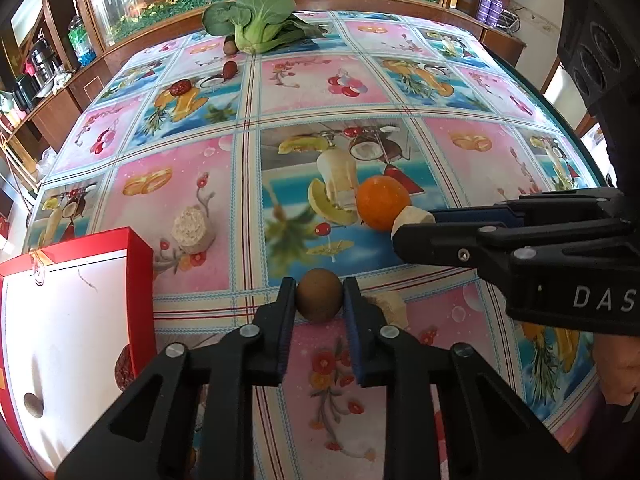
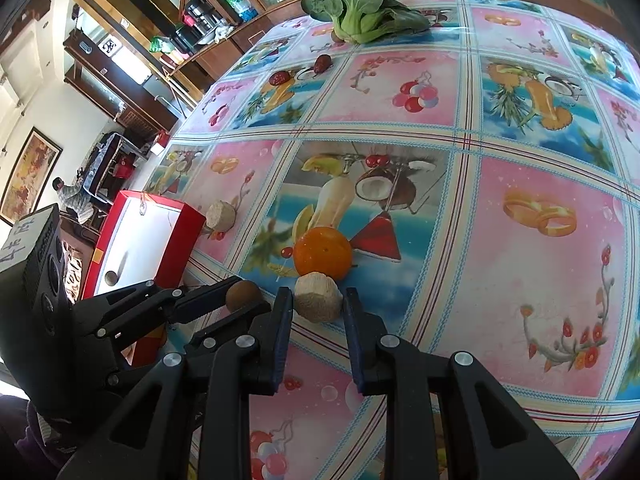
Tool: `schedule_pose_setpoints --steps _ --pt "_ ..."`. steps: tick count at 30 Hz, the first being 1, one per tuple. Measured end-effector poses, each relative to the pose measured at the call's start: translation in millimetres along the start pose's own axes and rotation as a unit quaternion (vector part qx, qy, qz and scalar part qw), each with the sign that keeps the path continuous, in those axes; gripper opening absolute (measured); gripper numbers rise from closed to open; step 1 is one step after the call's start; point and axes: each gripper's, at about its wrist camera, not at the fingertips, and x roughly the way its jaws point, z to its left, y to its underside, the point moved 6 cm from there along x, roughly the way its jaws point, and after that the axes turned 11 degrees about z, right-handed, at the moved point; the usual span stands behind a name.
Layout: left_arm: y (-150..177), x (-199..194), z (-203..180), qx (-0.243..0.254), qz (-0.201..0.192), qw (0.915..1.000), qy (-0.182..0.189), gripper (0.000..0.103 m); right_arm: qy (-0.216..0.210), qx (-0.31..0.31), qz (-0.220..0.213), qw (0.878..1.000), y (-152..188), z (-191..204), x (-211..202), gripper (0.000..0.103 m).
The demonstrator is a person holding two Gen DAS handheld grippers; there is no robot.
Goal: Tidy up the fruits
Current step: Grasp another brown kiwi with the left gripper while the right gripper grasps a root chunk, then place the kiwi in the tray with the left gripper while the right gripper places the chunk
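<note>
The left gripper (image 1: 319,300) has its fingers clamped on a brown fruit (image 1: 319,295) just above the bench (image 1: 440,80), the right gripper (image 2: 318,304) on a pale chunk (image 2: 319,297) beside the orange (image 2: 323,251); a loose hold could let the round fruit roll away from the red box (image 1: 72,320).

bok choy (image 1: 256,20) far edge | fruit-print tablecloth (image 1: 472,152) | bottles (image 1: 491,9) on shelf

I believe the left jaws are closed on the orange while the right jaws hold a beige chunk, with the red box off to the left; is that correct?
Not quite: the left gripper holds the brown kiwi, not the orange, which lies free on the table, as the left wrist view shows. The right gripper does hold a beige chunk, and the red box is to the left.
</note>
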Motion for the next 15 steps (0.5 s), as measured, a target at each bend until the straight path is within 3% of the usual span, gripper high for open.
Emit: schedule_pose_setpoints --steps 9,15 --pt "4.2 -22.2 4.2 -0.012 -0.026 0.9996 0.003 0.025 -0.003 -0.021 -0.016 1.000 2.4 13.5 -8.2 0.024" --pt "17.6 -58.1 23.9 -0.037 -0.067 0.9971 -0.004 0.025 0.021 -0.073 -0.049 0.996 7.6 53.2 -4.4 0.024"
